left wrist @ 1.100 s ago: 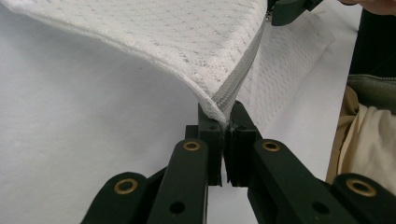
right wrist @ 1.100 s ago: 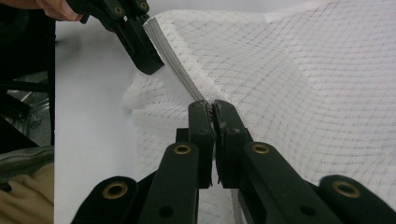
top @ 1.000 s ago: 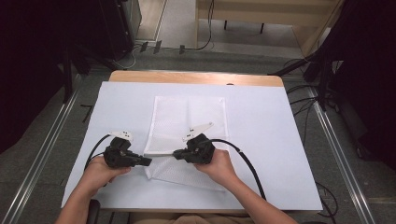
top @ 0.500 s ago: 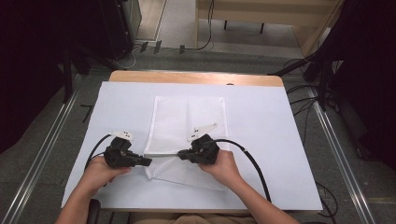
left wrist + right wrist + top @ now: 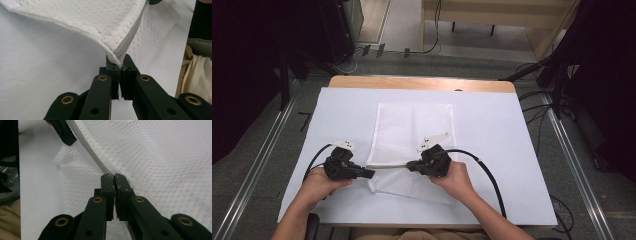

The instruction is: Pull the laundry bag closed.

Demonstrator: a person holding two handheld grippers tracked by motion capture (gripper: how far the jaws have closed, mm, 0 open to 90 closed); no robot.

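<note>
A white mesh bag lies flat on the white table cover, its near edge lifted. A grey zipper runs taut along that edge between the two grippers. My left gripper is shut on the bag's corner at the zipper's end; the mesh rises away from the jaws. My right gripper is shut on the zipper, whose grey band leads to the left gripper's jaw tip. Whether the right jaws pinch the slider or only the tape is hidden.
The white cover spreads wide on both sides of the bag. A wooden table edge shows at the back. Black cables trail from the grippers. Metal rails and dark equipment flank the table.
The right gripper has slid a little to the right along the zipper, lengthening the taut stretch between the grippers. The left gripper has stayed put.
</note>
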